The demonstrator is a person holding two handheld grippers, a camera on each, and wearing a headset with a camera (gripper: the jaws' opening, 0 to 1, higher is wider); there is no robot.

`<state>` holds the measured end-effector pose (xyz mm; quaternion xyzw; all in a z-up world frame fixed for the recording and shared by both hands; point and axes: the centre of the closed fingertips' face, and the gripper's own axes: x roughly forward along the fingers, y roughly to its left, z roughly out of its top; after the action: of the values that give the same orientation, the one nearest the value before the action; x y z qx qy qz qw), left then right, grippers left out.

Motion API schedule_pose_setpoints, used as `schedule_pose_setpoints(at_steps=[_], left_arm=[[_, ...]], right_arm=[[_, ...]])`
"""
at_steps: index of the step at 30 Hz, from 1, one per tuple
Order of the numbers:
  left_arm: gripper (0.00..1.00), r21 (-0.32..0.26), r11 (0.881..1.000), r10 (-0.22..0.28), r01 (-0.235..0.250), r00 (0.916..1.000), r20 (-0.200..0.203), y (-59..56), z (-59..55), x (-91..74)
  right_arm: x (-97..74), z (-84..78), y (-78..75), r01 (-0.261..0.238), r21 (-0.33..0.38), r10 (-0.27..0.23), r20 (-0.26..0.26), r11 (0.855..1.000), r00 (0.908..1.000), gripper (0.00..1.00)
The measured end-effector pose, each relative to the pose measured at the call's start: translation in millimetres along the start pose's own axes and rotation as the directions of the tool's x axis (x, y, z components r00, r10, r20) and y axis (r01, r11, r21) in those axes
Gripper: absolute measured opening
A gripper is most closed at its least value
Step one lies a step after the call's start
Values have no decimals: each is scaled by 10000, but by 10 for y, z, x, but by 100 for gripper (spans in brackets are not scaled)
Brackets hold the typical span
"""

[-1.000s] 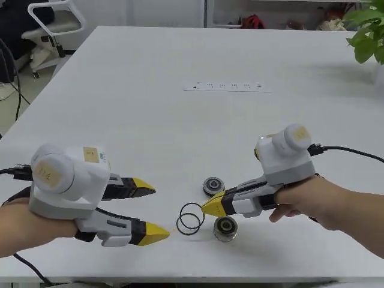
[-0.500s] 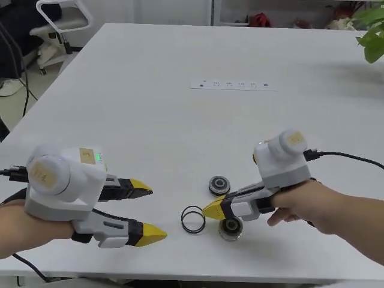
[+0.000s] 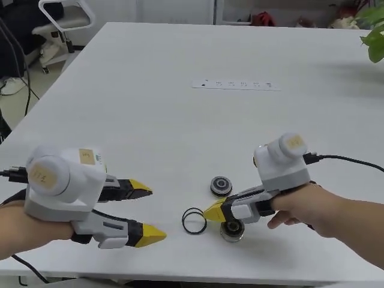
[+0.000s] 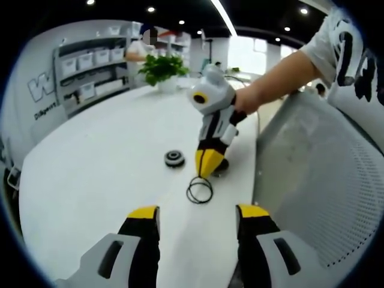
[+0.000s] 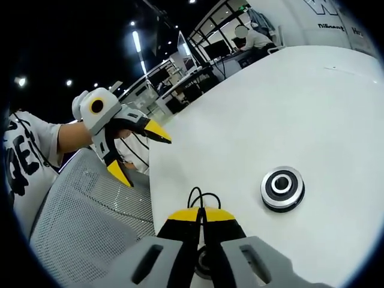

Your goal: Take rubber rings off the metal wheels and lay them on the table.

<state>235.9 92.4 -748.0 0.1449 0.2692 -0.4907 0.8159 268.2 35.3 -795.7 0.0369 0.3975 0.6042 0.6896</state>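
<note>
Backing off slowly seems smart: right hand-held gripper [image 3: 210, 211], pressed together, sits right at the rubber rings [image 3: 194, 221]; left hand-held gripper [image 3: 156, 212] hangs spread.

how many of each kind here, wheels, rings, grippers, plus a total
metal wheels: 2
rubber rings: 2, overlapping on the table
grippers: 2, left gripper and right gripper
total: 6
</note>
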Motion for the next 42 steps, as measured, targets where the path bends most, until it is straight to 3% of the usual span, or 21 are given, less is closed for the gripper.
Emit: schedule_pose_setpoints(at_steps=[13, 33, 42], left_arm=[[52, -17, 10000, 26, -26, 10000, -48, 24, -8, -8], [51, 54, 10000, 44, -44, 9999, -137, 41, -19, -28], [51, 150, 9998, 133, -132, 9999, -84, 92, 48, -42]], right_arm=[[14, -11, -36, 221, -221, -222, -48, 9995, 9997, 0], [16, -64, 19, 221, -718, -255, -470, 9972, 9986, 20], [-177, 108, 2, 457, -873, -452, 71, 9951, 9990, 22]])
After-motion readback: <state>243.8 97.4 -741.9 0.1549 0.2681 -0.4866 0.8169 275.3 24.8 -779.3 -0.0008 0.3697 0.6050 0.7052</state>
